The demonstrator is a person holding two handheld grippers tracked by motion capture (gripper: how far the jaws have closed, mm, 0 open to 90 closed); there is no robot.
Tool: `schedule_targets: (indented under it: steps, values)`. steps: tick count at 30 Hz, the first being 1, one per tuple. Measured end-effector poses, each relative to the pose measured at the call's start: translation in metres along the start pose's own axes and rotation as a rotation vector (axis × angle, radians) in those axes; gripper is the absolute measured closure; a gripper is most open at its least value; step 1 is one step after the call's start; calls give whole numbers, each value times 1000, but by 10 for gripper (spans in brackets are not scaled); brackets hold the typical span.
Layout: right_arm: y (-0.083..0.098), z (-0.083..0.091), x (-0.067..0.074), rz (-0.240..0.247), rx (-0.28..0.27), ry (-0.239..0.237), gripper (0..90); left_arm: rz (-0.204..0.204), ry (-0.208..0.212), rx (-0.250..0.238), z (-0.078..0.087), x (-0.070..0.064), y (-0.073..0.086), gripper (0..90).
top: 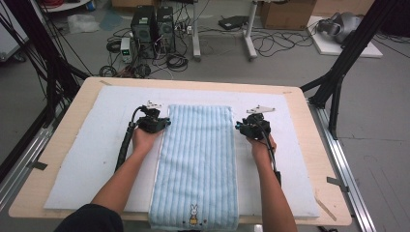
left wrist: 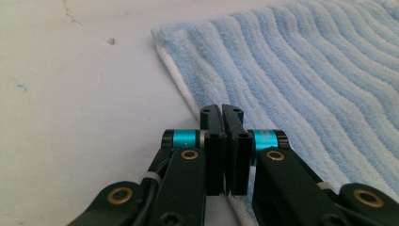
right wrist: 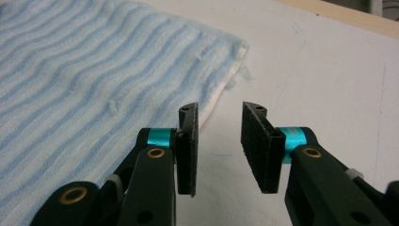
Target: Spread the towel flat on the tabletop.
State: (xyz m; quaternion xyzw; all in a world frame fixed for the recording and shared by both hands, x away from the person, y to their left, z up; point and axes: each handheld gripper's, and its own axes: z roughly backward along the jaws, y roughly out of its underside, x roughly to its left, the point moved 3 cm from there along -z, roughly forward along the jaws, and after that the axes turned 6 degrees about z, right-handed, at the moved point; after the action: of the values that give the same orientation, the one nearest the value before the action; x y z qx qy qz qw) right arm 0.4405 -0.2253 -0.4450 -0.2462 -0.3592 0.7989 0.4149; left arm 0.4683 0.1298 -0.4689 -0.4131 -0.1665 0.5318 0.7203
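Note:
A light blue striped towel [top: 198, 159] lies flat and lengthwise on the white mat [top: 92, 145], with a small rabbit picture [top: 194, 213] at its near end. My left gripper [top: 166, 122] sits at the towel's left edge near the far corner. In the left gripper view my left gripper [left wrist: 222, 111] has its jaws pressed together over the towel's [left wrist: 306, 70] white hem; I cannot tell whether any cloth is pinched between them. My right gripper [top: 240, 126] is just off the towel's right edge. In the right gripper view my right gripper [right wrist: 219, 113] stands open over bare mat beside the towel [right wrist: 84, 80].
The mat covers most of a wooden table [top: 58, 140]. The towel's near end hangs slightly over the table's front edge. Beyond the table, computer towers [top: 153, 24], cables, black frame legs [top: 338, 72] and boxes stand on the floor.

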Motion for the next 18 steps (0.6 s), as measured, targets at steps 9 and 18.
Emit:
schedule_targets:
  steps: [9,18]
  values:
    - [4,-30,18,-31,48,-46,739,38,-1,-8,0,5,0,867]
    - [-2,-36,18,-20,50,44,820,65,7,-18,1,7,-1,857]
